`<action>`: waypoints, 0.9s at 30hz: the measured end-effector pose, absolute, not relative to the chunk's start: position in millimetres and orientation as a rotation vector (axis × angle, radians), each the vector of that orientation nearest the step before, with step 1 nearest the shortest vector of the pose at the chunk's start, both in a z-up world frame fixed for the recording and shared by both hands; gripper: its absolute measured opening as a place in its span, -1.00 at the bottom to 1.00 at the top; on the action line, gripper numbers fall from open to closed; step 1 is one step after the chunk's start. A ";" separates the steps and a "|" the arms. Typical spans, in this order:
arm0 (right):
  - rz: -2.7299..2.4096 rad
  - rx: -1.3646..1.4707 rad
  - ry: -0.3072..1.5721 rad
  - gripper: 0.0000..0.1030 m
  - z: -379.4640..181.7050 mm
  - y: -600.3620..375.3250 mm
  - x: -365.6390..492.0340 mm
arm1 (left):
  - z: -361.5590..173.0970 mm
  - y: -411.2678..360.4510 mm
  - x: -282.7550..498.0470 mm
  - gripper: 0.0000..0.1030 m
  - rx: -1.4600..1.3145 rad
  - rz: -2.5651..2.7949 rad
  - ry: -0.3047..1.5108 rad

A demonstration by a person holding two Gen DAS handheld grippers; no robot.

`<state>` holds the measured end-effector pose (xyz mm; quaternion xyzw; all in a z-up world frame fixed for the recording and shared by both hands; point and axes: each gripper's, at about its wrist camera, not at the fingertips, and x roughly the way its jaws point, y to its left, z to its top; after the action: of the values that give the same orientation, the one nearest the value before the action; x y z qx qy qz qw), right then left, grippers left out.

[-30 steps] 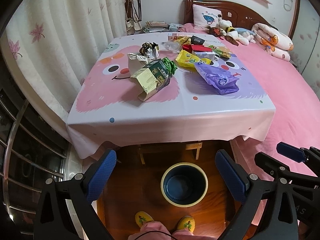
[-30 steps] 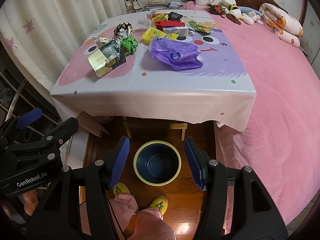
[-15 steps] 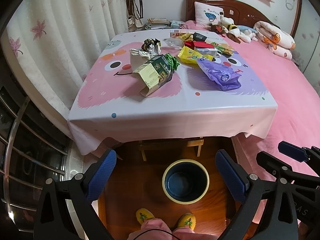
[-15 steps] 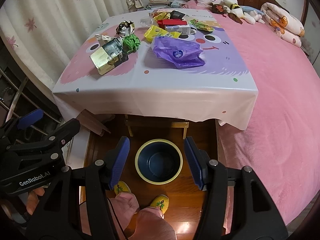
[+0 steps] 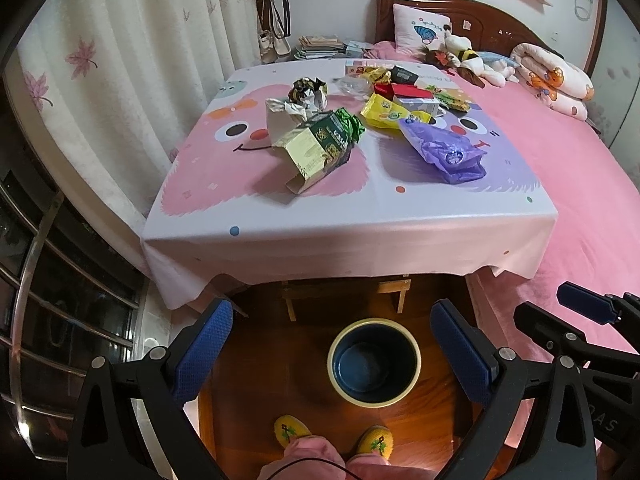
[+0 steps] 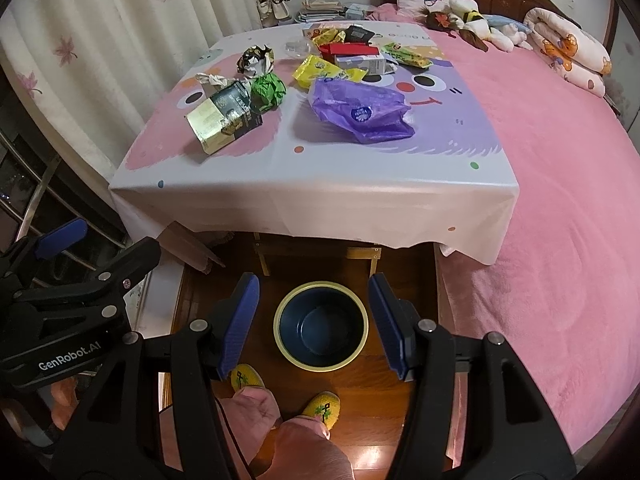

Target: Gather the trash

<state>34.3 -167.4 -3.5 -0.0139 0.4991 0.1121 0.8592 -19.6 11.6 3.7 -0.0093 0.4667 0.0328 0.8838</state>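
Trash lies on the bench point(image 5: 348, 216), which carries a pink/purple cartoon-face cloth. Landmark for all positions: the purple plastic bag point(image 5: 444, 152), lying on the purple half of the cloth.

- Gold/green carton point(image 5: 320, 152): left of the purple plastic bag, lying on its side, open end toward the near bench edge.
- Green crumpled wrapper point(image 6: 268, 90): touching the far end of the carton, left of the bag.
- Yellow snack packet point(image 5: 386, 112): just behind the bag.
- Red box point(image 5: 404, 90) w/ a grey box beside it: further behind the bag, past the yellow packet.
- Crumpled foil wad point(image 5: 308, 90): behind and left of the bag, beyond the carton.
- More small packets at the far bench edge; details too small to tell.

Bin point(image 5: 374, 362), dark blue w/ pale yellow rim: on the wood floor, nearer than the bag and below the near bench edge. Nothing visible inside.

Left hand-held gripper point(image 5: 332, 352): fingers spread wide apart, holding nothing, above the floor w/ the bin between them in view.
Right hand-held gripper point(image 6: 314, 332): fingers apart, narrower gap, holding nothing, also framing the bin.

Person's yellow slippers point(image 5: 292, 432) on the floor nearest the camera. Pink bed point(image 6: 560, 200) right of the bag, touching the bench side.
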 end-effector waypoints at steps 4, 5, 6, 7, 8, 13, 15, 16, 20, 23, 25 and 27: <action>0.240 -0.017 1.034 0.06 3.1 -168.3 36.3 | 13.7 12.9 -17.3 0.96 -0.008 0.070 0.964; 0.240 -0.016 1.027 0.06 5.4 -168.4 37.0 | 16.3 12.4 -16.0 0.96 -0.005 0.071 0.961; 0.240 -0.015 1.021 0.06 7.0 -168.6 37.5 | 18.7 13.2 -15.3 0.96 -0.003 0.072 0.956; 0.242 -0.013 1.012 0.06 9.7 -168.3 38.5 | 21.4 13.7 -14.5 0.96 -0.001 0.074 0.952; 0.245 -0.014 1.007 0.06 11.7 -168.0 39.4 | 24.1 12.6 -13.4 0.96 0.002 0.075 0.950; 0.257 -0.010 0.987 0.06 18.9 -168.6 44.6 | 36.8 12.2 -10.1 0.96 0.014 0.086 0.928; 0.259 -0.005 0.976 0.06 22.1 -169.2 46.8 | 42.1 11.5 -9.2 0.96 0.020 0.091 0.918; 0.261 -0.002 0.970 0.06 24.1 -169.3 48.4 | 44.7 11.9 -8.5 0.96 0.021 0.093 0.913; 0.273 0.001 0.955 0.06 28.6 -167.6 53.1 | 54.3 13.7 -4.8 0.96 0.024 0.111 0.896; 0.282 0.002 0.940 0.06 31.9 -166.8 56.6 | 59.0 17.1 -2.0 0.96 0.015 0.120 0.890; 0.283 0.004 0.933 0.06 32.7 -166.2 59.7 | 62.3 21.3 1.1 0.96 0.006 0.132 0.881; 0.282 0.008 0.931 0.06 32.7 -166.7 65.0 | 63.0 26.2 7.1 0.96 -0.008 0.143 0.876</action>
<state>65.0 -166.7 32.7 0.0039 0.4475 0.1355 0.8839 7.1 26.2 63.0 -0.0037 0.4236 0.0691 0.9032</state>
